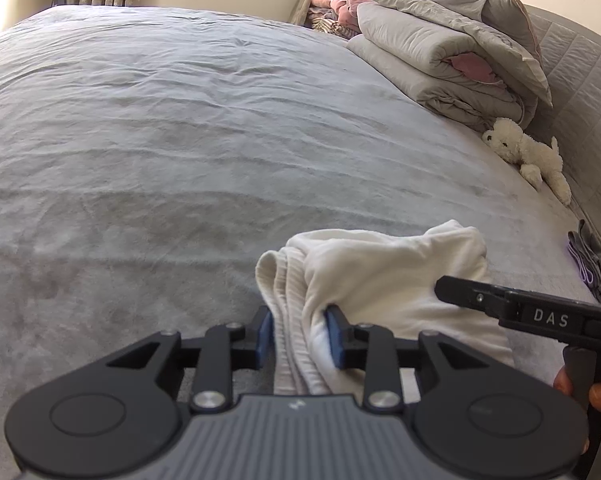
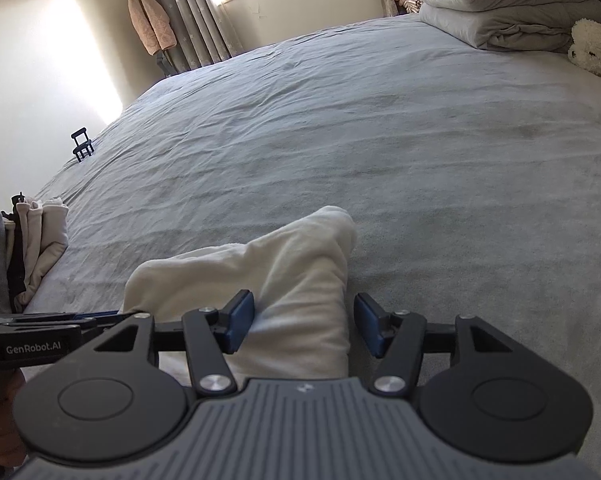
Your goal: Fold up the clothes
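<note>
White, ribbed and soft, the garment (image 1: 380, 280) lies bunched on the near part of the grey bed sheet (image 1: 160, 140), and both tongs are at it. The left gripper (image 1: 300, 332) stands narrow: its blue pads (image 1: 334, 334) have a thick gathered fold of the cloth between them, the right-hand pad sunk into the fabric, the other just touching its ribbed edge — whether they press firmly cannot be told. The right gripper (image 2: 306, 326) stands wider. The white cloth (image 2: 300, 300) rises in a rounded, peaked hump between its jaws; the left-hand pad (image 2: 240, 320) touches the fabric, while the other one stands clear with a strip of sheet showing in the gap, so it grips nothing.

In the left wrist view the right gripper's black finger (image 1: 472, 294) reaches in from the side, over the garment. The sheet is matte and finely wrinkled, with shallow creases running across it. At the far corner sits a stack of folded grey quilts (image 1: 452, 60), puffy and rounded at the folds, with a fluffy white plush dog (image 1: 528, 152) lying just beside it. At the left edge of the right wrist view lies a pile of pale folded clothes (image 2: 44, 248).
</note>
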`<state>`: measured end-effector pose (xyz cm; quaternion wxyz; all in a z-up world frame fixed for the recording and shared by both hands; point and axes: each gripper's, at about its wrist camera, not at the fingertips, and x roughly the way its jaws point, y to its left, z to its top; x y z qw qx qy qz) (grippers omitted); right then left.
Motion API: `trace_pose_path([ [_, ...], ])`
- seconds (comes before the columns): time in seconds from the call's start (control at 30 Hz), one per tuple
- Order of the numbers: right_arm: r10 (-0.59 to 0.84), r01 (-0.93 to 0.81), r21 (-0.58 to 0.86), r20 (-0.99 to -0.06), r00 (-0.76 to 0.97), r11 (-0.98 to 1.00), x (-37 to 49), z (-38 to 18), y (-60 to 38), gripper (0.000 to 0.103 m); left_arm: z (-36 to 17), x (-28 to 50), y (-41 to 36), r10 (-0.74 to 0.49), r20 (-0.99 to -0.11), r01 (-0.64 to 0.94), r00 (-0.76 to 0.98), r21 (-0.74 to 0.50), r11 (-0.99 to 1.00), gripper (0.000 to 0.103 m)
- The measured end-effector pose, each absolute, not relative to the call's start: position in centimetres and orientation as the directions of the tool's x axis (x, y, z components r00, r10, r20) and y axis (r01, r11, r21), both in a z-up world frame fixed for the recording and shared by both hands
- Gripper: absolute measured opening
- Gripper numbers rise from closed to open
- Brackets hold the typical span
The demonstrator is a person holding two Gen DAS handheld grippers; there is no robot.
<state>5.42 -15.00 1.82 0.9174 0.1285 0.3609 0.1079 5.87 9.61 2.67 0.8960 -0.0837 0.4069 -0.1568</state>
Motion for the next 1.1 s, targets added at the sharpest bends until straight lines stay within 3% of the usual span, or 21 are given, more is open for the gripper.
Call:
trace_pose_path([
  [0.53, 0.322, -0.122, 0.343, -0.622, 0.713, 0.932, 4.7, 1.0, -14.5, 0.074, 2.2, 5.9, 9.2, -0.341, -0.701, 0.216, 0.626, -0.265, 0.94, 0.038],
  [0.87, 0.322, -0.116, 0.351, -0.616, 0.719, 0.929, 4.6, 0.8, -14.3, 0.077, 2.1, 5.6, 8.8, -0.346, -0.688, 0.224, 0.639, -0.263, 0.938, 0.049],
  [1.1, 0.297, -0.118, 0.318, -0.602, 0.742, 0.941, 4.0, 0.7, -13.5, 0.075, 2.1, 5.6, 8.6, -0.349, -0.683, 0.232, 0.641, -0.261, 0.937, 0.047],
])
